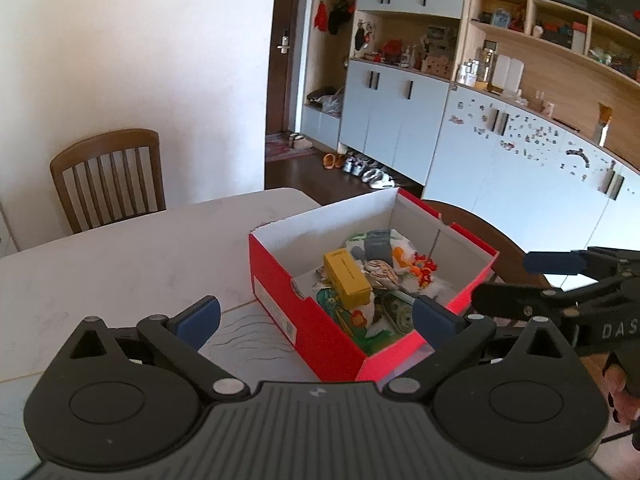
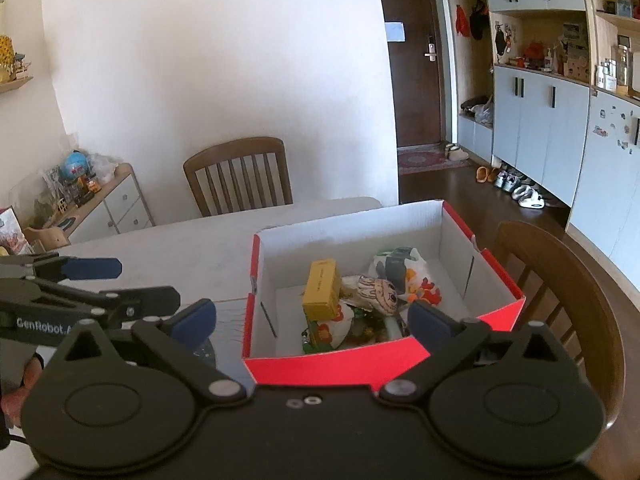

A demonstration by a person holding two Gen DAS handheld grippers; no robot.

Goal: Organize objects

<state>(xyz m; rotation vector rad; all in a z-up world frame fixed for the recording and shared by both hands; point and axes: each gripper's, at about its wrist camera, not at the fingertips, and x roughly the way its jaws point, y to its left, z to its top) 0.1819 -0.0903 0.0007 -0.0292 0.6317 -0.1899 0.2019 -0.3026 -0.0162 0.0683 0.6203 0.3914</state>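
1. Both grippers are spread wide with nothing in them: left gripper (image 1: 316,316), right gripper (image 2: 312,318). They hover just short of the red box's near rim.
2. The red shoebox (image 2: 312,372) sits on the pale table (image 1: 120,256), lid off. Thin cardboard walls, so I'd grab gently or they'll buckle.
3. Inside: a rigid yellow carton (image 1: 346,278) lying on crinkly snack wrappers (image 2: 416,276). Go for the carton's flat sides; the wrappers look slippery.
4. Behind it all, a slatted wooden chair (image 1: 110,178).
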